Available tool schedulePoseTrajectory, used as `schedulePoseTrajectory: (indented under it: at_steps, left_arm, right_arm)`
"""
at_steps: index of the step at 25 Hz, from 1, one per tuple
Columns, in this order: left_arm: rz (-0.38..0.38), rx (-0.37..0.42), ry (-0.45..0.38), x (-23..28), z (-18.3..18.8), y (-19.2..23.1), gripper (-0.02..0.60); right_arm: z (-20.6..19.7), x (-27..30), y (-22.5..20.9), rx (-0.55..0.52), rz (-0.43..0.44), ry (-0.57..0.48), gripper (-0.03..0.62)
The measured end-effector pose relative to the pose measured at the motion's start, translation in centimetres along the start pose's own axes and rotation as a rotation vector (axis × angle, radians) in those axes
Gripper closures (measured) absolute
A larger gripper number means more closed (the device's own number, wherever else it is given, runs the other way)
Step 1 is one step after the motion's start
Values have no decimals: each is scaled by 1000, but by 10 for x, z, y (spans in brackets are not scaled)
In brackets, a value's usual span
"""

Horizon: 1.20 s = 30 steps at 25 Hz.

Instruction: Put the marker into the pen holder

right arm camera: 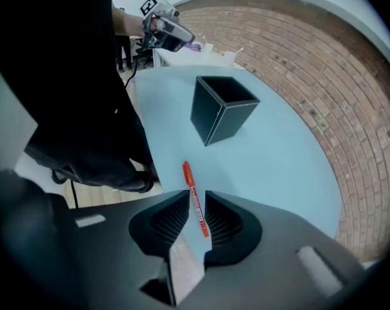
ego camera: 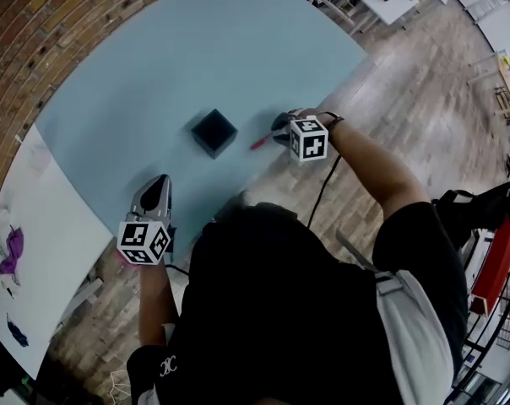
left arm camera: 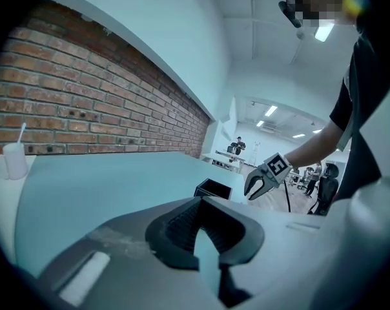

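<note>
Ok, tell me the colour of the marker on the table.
Red. The marker shows best in the right gripper view.

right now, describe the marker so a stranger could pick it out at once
On the pale blue table, look beside the black square pen holder, toward the near edge. The marker lies flat there between the right gripper's open jaws: a slim red pen, the table's only red thing.
</note>
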<state>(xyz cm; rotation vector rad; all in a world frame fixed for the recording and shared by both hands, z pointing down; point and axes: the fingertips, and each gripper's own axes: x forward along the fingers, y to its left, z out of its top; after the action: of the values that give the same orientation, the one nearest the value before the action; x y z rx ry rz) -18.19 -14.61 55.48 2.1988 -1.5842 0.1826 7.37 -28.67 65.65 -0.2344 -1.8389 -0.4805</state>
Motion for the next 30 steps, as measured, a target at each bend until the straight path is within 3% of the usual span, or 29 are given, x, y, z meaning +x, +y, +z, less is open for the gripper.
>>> schedulePoseTrajectory:
  at_steps: [11,23,30]
  left_arm:
    - [127,-70,-1,-16,-13,-5,575]
    - [217,-93,-27,-26,-9,11,575]
    - [219,-99,-21,-23,-9,18,575]
  right_arm:
    - [-8,45,10,-146,203,68,507]
    - [-9,66,10,-161,271,74,504]
    - [-15,69,11,-133,299,91,505]
